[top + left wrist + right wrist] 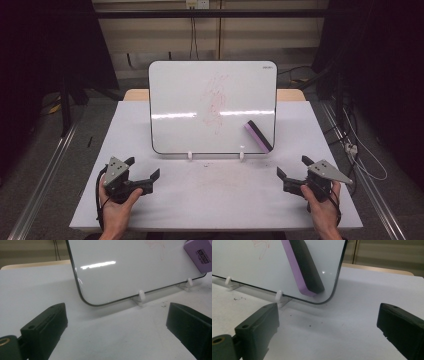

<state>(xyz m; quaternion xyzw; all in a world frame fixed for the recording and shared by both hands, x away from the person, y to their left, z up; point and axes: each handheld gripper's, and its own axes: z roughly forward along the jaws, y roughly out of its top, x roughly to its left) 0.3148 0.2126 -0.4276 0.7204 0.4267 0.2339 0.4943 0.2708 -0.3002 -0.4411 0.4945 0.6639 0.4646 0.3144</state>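
White rounded-corner whiteboard [200, 100] stands tilted back on two small white clip feet [190, 155] mid-table, red marker scribble [215, 102] at its centre. Purple-and-black block eraser [258, 135] sticks to the board's lower right corner. Left gripper [145, 173] and right gripper [292, 172] both rest on the white tabletop [220, 200], jaws apart, empty, well short of the board. Eraser is nearer the right gripper.

Ahead of the left gripper's jaws, the purple block eraser [200, 253] is cut off by the frame's top right corner, its small label too blurred to read; the faint red scribble [156, 246] runs off the top edge. Ahead of the right gripper's jaws, the white rounded-corner whiteboard [249, 270] is cropped at the top and left.
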